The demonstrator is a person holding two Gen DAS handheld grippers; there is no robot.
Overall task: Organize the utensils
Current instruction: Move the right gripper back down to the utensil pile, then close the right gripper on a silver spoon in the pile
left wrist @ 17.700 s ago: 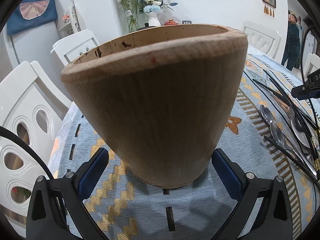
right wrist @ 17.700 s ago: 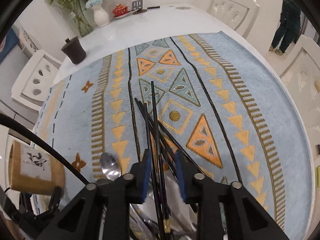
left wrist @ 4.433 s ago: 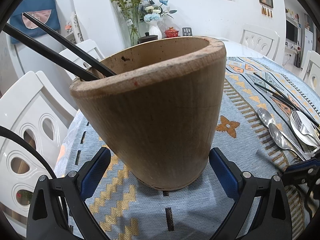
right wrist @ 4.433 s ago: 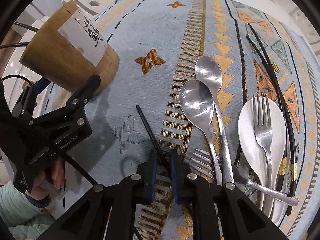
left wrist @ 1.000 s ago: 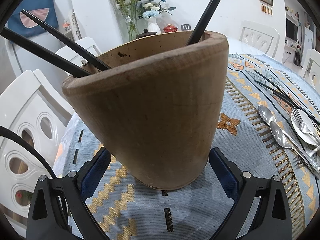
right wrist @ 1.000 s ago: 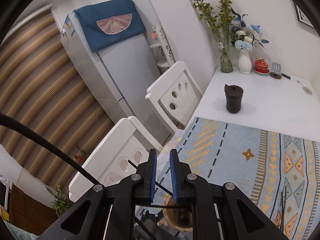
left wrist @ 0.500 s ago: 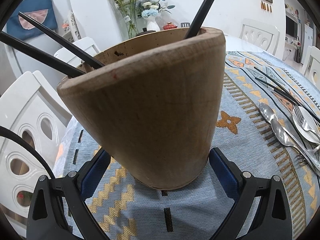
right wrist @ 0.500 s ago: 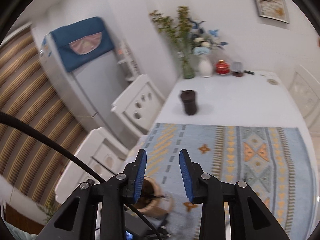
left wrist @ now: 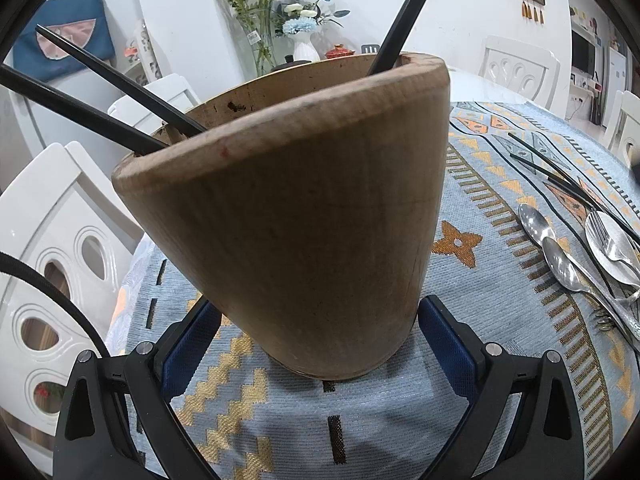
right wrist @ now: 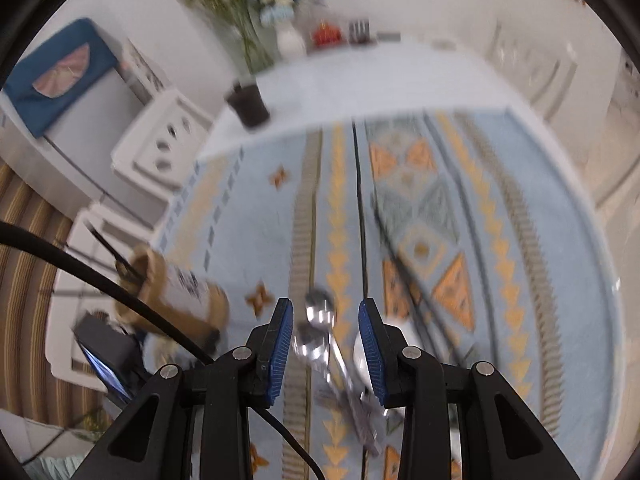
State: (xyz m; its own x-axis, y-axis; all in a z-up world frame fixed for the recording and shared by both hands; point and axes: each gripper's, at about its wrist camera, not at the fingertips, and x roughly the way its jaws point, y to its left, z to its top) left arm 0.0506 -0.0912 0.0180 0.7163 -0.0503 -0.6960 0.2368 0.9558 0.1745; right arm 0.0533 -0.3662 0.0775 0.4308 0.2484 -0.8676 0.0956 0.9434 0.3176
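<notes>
- Filling the centre of the left wrist view, the wooden utensil holder [left wrist: 304,208] leans toward the upper left of the frame, its base on the patterned blue tablecloth [left wrist: 500,312].
- The left gripper [left wrist: 316,344] has its blue pads on either side of the holder's base, low in the frame; both pads sit against the wood, so it is clamped on the holder.
- Three black chopsticks [left wrist: 120,92] stand in the holder: two slant out to the upper left, one rises to the upper middle past the rim.
- At the right edge of that view lie two steel spoons [left wrist: 560,256], a fork on a white spoon [left wrist: 612,240], and more loose black chopsticks [left wrist: 560,176] above them on the cloth.
- The right wrist view is blurred. The right gripper [right wrist: 326,354] sits at lower centre, its jaws having just spread, released with nothing between the pads; the spoons show through the gap on the cloth beneath.
- In that view the holder is at the left middle, tilted, with chopsticks poking out toward the upper left.
- A dark lidded cup [right wrist: 248,106] stands on the bare white tabletop [right wrist: 360,80] near the top, with a vase of flowers [right wrist: 288,40] behind it.
- White chairs [left wrist: 52,264] stand by the table at the left.
</notes>
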